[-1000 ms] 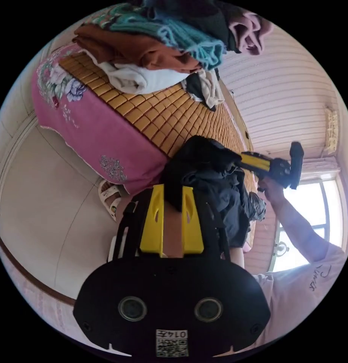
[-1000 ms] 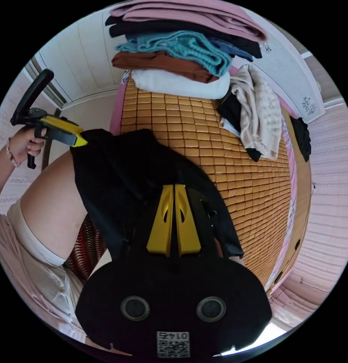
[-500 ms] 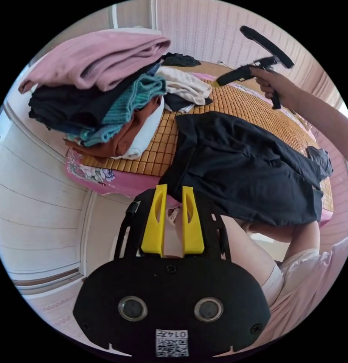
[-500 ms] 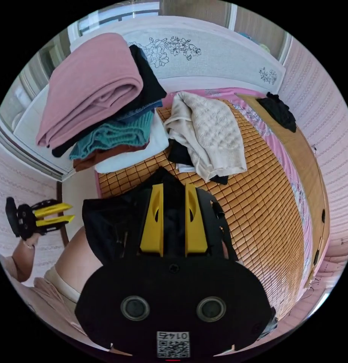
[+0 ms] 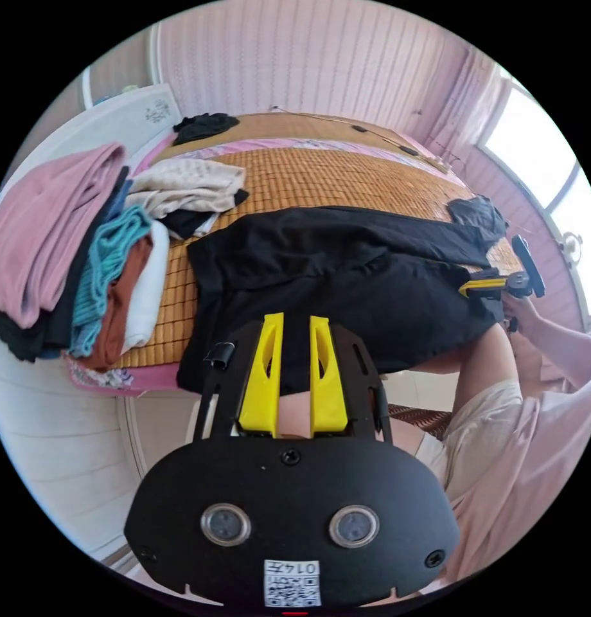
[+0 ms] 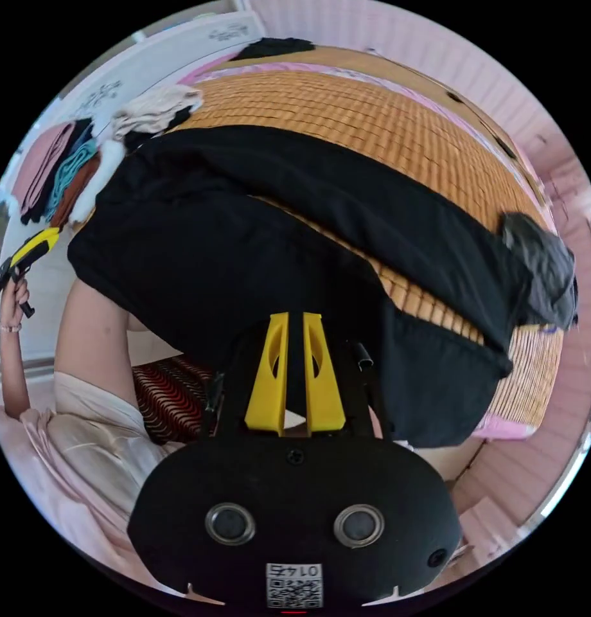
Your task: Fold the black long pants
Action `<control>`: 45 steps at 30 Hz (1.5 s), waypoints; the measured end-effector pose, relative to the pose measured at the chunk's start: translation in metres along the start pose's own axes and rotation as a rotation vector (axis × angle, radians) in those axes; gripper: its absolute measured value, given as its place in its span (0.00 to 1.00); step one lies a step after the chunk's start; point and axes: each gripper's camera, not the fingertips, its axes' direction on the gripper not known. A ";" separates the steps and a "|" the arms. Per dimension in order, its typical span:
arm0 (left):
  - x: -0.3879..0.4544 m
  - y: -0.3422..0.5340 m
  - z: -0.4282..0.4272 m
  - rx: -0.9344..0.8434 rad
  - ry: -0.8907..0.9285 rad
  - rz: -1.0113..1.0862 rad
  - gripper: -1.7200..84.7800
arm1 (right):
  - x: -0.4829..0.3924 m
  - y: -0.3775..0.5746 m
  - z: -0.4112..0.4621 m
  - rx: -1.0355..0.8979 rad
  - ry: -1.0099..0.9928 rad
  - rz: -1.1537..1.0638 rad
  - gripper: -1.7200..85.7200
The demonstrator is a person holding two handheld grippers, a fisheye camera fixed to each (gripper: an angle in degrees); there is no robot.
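Observation:
The black long pants (image 5: 347, 283) (image 6: 244, 244) lie spread across the woven bed mat (image 5: 347, 173) (image 6: 372, 122), one long edge hanging over the bed's near side. My left gripper (image 5: 296, 319) (image 6: 26, 250) is open at the hanging edge near the pants' left end, with black cloth showing between its jaws. My right gripper (image 6: 295, 315) (image 5: 466, 289) is at the same edge toward the other end. Its jaws stand a narrow gap apart with black cloth in the gap. Whether they press on it is unclear.
A stack of folded clothes (image 5: 70, 244) (image 6: 58, 173) sits at the head end, a beige knit (image 5: 186, 186) (image 6: 157, 106) beside it. A dark grey garment (image 5: 478, 215) (image 6: 539, 270) lies crumpled at the far end. The person's leg (image 6: 90, 334) is against the bed.
Both jaws opened and let the pants drop flat on the mat. Both grippers then came down to the hanging edge, and the right jaws have narrowed again.

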 end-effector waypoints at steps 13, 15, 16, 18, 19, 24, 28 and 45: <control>0.126 -0.137 0.112 -0.137 0.266 0.256 0.09 | 0.218 0.102 -0.044 0.260 -0.030 0.569 0.10; 0.136 -0.161 0.126 -0.139 0.279 0.260 0.09 | 0.242 0.103 -0.047 0.281 -0.036 0.606 0.10; 0.143 -0.177 0.134 -0.141 0.284 0.263 0.09 | 0.256 0.102 -0.048 0.293 -0.038 0.619 0.11; 0.154 -0.201 0.147 -0.144 0.282 0.281 0.09 | 0.275 0.095 -0.051 0.300 -0.020 0.621 0.11; 0.161 -0.217 0.157 -0.150 0.269 0.295 0.09 | 0.287 0.088 -0.054 0.303 -0.003 0.609 0.11; 0.175 -0.274 0.193 -0.165 0.180 0.321 0.09 | 0.321 0.047 -0.065 0.319 0.066 0.528 0.12; 0.171 -0.312 0.223 -0.162 0.120 0.261 0.10 | 0.343 0.010 -0.061 0.281 0.088 0.469 0.13; 0.141 -0.334 0.261 -0.202 -0.004 0.266 0.01 | 0.399 0.016 -0.099 0.325 0.278 0.390 0.02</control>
